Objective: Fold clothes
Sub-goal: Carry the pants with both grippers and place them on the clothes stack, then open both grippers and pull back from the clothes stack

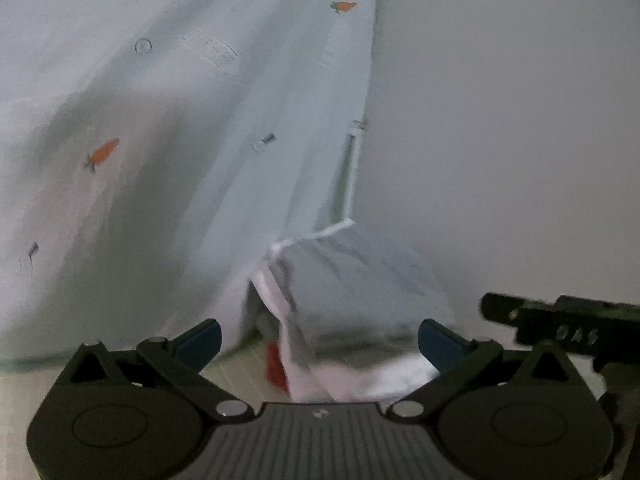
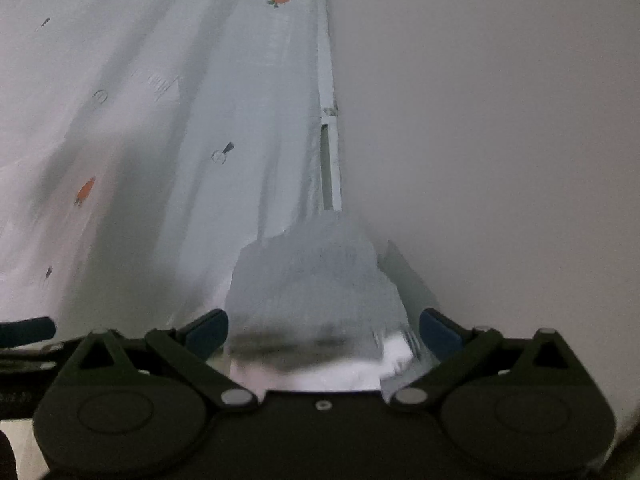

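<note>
A pale garment (image 1: 192, 128) printed with small orange carrots (image 1: 103, 153) is seen stretched away ahead of both tools, its long hemmed edge running forward just right of centre in each wrist view, with a plain light surface (image 1: 500, 140) beyond it to the right. In the left wrist view, the left tool (image 1: 319, 342) is held wide open, its blue fingertips (image 1: 204, 338) set well apart, and a bunched corner of the garment with white inner fabric and a white drawstring (image 1: 320, 234) is found between them; whether the cloth is actually gripped cannot be told. A small red tag (image 1: 274, 364) is seen just below the bunched cloth, near the left finger. A dark piece of the other tool is visible at the right edge. In the right wrist view, the right tool (image 2: 324, 334) is likewise spread wide, with a raised fold of the garment (image 2: 312, 280) lying between its blue fingertips (image 2: 210, 330); contact with them cannot be made out.
</note>
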